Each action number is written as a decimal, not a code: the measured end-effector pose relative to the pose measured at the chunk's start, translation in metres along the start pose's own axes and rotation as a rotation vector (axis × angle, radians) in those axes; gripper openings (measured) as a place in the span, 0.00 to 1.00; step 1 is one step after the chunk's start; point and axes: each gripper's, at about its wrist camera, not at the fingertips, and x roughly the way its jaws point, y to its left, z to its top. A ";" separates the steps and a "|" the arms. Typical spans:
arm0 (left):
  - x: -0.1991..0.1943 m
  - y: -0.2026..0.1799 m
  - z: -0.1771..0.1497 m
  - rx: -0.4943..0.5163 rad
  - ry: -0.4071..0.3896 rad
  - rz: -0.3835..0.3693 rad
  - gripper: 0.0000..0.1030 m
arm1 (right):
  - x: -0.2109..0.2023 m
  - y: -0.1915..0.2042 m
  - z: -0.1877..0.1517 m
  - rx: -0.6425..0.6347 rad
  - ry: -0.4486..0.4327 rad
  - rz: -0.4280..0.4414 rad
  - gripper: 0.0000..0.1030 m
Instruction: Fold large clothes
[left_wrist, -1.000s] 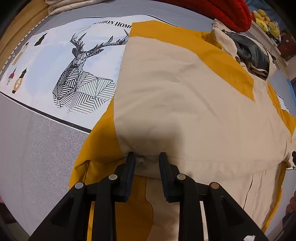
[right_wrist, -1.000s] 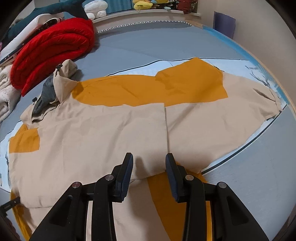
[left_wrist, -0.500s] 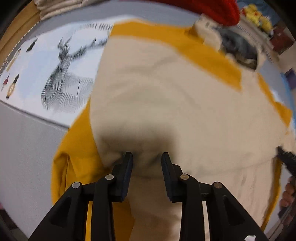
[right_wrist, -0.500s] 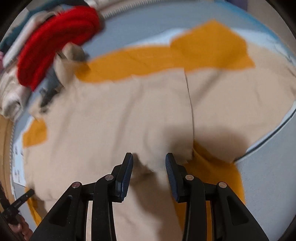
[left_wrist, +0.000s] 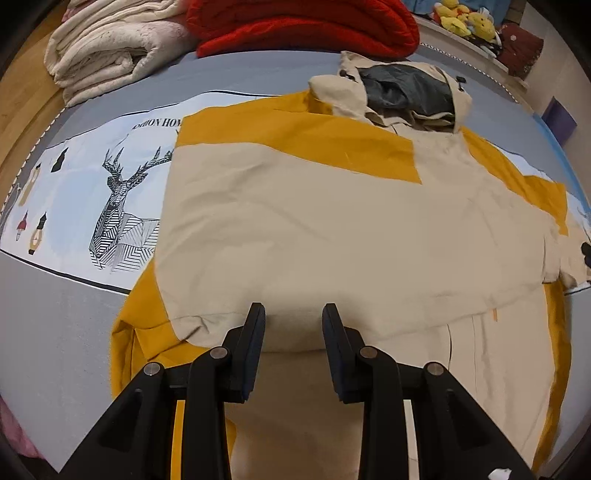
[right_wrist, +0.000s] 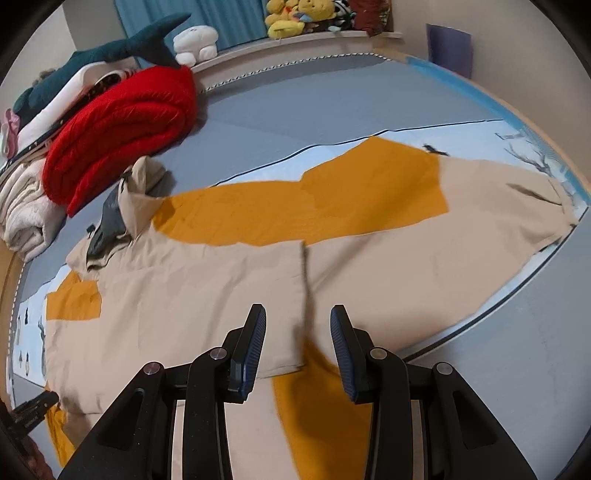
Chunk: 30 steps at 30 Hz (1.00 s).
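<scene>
A large beige and mustard-yellow hooded jacket (left_wrist: 332, 229) lies spread on the bed, one sleeve folded across its body. Its hood (left_wrist: 402, 92) with dark lining lies at the far end. My left gripper (left_wrist: 293, 325) is open, hovering over the folded sleeve's near edge, holding nothing. In the right wrist view the same jacket (right_wrist: 207, 280) shows with the other sleeve (right_wrist: 461, 229) stretched out to the right. My right gripper (right_wrist: 298, 328) is open above the cuff edge of the folded sleeve, empty.
A red blanket (right_wrist: 122, 122) and folded white blankets (left_wrist: 107, 48) lie at the bed's far side. A shark plush (right_wrist: 110, 48) and yellow toys (right_wrist: 295, 18) sit on the ledge. The sheet has a deer print (left_wrist: 118, 214). The left gripper's tip (right_wrist: 29, 410) shows at lower left.
Both grippers have pulled back and lifted from the folded sleeve's edge. The views tilted up, showing more of the bed's far side. The jacket lies as before.
</scene>
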 end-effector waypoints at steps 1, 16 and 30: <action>0.000 0.000 0.001 0.004 0.001 -0.001 0.28 | -0.002 -0.007 0.001 0.008 -0.003 -0.009 0.37; -0.005 -0.017 -0.003 0.073 -0.026 -0.022 0.28 | -0.042 -0.140 0.030 0.210 -0.251 -0.050 0.37; 0.007 -0.022 0.000 0.077 -0.012 -0.030 0.28 | -0.005 -0.335 0.023 0.627 -0.205 -0.094 0.37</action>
